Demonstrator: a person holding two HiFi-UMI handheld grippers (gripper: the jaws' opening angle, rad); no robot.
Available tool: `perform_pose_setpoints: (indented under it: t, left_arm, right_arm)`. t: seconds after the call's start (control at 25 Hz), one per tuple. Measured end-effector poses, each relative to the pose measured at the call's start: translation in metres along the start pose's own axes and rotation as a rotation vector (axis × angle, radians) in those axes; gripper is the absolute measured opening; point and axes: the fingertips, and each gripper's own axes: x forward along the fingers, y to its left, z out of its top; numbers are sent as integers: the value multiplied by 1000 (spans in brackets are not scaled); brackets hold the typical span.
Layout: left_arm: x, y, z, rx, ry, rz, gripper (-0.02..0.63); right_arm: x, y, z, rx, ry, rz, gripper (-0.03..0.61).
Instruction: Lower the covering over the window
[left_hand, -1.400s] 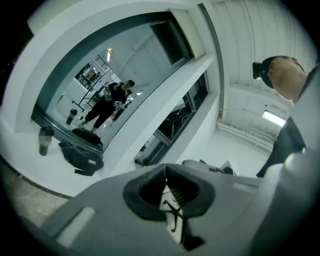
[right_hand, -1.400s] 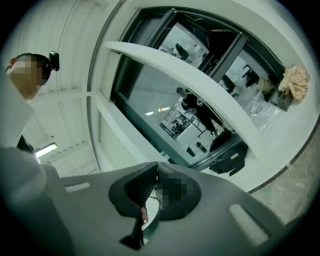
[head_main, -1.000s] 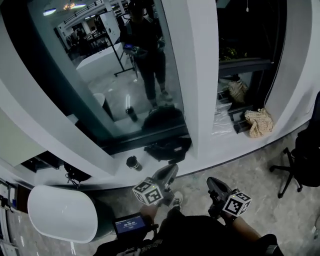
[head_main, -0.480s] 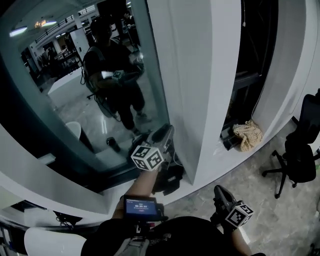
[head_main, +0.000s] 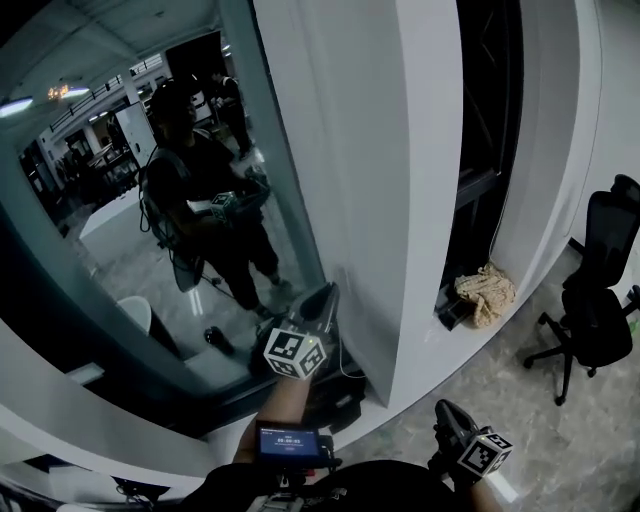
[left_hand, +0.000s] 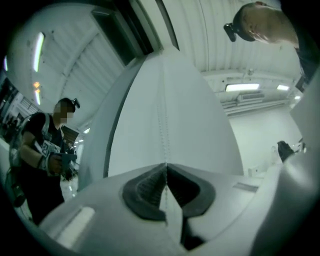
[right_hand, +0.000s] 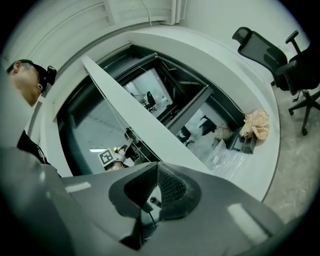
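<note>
I judge the job barely begun. The window fills the upper left of the head view, and its glass is bare all the way down to the sill, mirroring the room and the person wearing the rig. I can find no covering anywhere across it, and the top of the window, where a rolled blind would sit, lies outside what I get. What is done is the reach and the catch: my left tool is up at the lower centre of the head view, close against the right edge of the glass where it meets the white pillar. In the left gripper view its jaws have just been closing and now stand together on a thin bead cord. The cord runs straight up from between the pads through the middle of the frame, against the pale pillar face, so it is pinched and not merely near. Left to do, as I read it, is the whole of the lowering: drawing that cord so the covering comes down over the glass, probably in several pulls. My right tool sits low at the lower right of the head view, well apart from the window, its jaws shut with nothing between them
</note>
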Motion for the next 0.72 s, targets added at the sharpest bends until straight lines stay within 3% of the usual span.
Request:
perform_pose_setpoints:
  t: [0.12,0.2,0.48,0.64,0.72]
  left_arm:
    - [-24,-23,16,75,-28,0,6]
    - [-44,-51,29,61,-45,-31,6]
    - [-95,-123,63,-231,-109,-313,6]
    - [-108,-160,68,-431,-124,-474,8]
    - [-114,-172,68,-488,-128,-521,8]
  right_arm:
    - [18,7,0,7,64,54,8]
    - [31,14,0,-1,116,114,8]
    - [74,74,2,-108,225,399,9]
    - [80,93,30,-74,183,491,9]
    - [86,102,44,-37,144,548,20]
